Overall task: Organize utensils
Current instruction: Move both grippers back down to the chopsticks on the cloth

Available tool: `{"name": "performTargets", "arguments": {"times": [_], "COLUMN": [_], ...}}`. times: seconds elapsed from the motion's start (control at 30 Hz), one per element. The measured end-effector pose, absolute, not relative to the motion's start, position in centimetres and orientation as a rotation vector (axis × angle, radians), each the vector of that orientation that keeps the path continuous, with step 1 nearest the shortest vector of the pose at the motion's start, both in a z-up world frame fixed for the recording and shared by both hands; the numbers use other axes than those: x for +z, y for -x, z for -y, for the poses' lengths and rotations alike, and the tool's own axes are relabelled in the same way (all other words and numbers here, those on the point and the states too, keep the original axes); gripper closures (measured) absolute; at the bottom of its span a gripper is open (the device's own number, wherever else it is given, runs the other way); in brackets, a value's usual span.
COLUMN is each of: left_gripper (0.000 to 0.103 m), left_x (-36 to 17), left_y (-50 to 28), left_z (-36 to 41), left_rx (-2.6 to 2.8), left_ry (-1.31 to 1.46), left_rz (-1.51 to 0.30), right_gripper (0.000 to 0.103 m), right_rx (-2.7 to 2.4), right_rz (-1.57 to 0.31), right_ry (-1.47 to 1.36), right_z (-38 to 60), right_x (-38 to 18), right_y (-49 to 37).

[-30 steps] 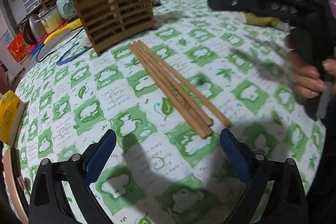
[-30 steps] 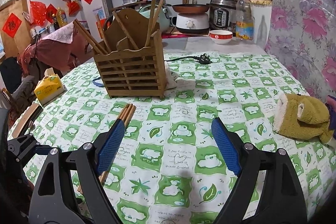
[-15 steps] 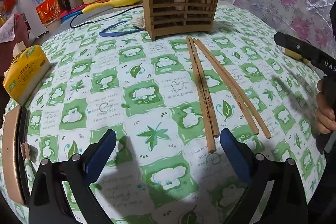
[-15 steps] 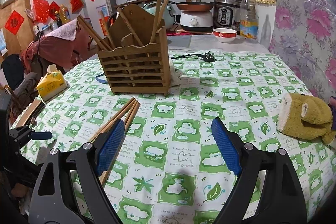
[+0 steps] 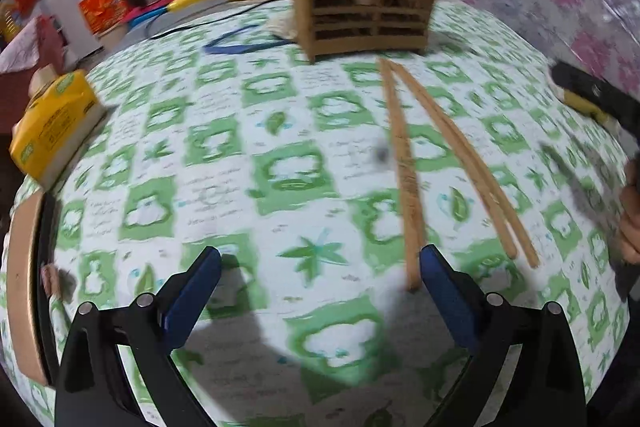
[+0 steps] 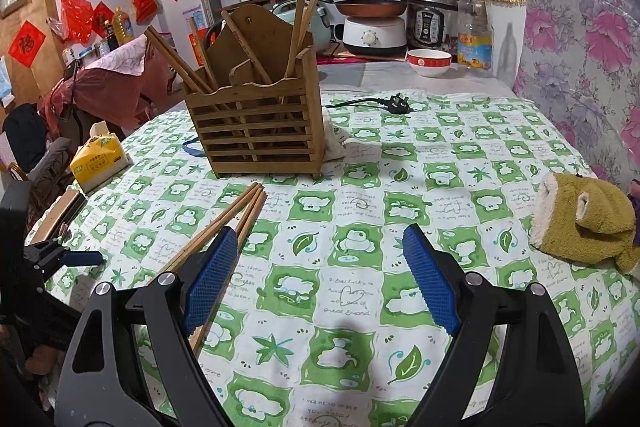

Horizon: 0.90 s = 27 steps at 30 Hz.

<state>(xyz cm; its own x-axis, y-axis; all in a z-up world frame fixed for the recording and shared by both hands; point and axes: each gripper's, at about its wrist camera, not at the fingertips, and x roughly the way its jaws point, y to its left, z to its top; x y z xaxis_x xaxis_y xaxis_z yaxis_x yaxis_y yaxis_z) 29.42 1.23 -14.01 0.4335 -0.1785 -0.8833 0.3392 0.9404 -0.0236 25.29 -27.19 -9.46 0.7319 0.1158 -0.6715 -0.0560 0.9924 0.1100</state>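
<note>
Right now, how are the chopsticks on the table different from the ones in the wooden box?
The loose chopsticks lie flat on the tablecloth; the chopsticks in the holder stand leaning.
The loose ones sit close together, side by side; the holder's ones fan out in different directions.
Both sets are plain brown wood.
Neither the left gripper nor the right gripper holds any.

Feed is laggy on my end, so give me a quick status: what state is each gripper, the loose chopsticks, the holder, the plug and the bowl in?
left gripper: open, empty
right gripper: open, empty
loose chopsticks: flat on the tablecloth, ungrasped
wooden holder: upright, several chopsticks inside
power plug: unplugged, lying on the table
bowl: upright, contents not visible
</note>
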Motion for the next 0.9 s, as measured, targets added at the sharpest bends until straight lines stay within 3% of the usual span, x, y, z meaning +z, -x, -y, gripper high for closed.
{"name": "performTargets", "arguments": {"times": [0.43, 0.8, 0.9], "left_gripper": [0.006, 0.006, 0.006], "left_x": [-13.0, -13.1, -13.0], "left_y": [-27.3, -28.4, -28.2], "left_z": [0.4, -1.4, -1.3], "left_rx": [-0.345, -0.329, -0.33], "left_ry": [-0.309, -0.194, -0.202], "left_rz": [-0.973, -1.018, -1.011], "right_gripper": [0.021, 0.022, 0.027], "right_rx": [0.219, 0.364, 0.373], "right_rz": [-0.828, -0.925, -0.942], "right_ry": [-0.046, 0.134, 0.178], "right_z": [25.2, 21.2, 20.1], "right_x": [-10.7, -12.4, -12.7], "right_y": [-25.2, -19.7, -19.2]}}
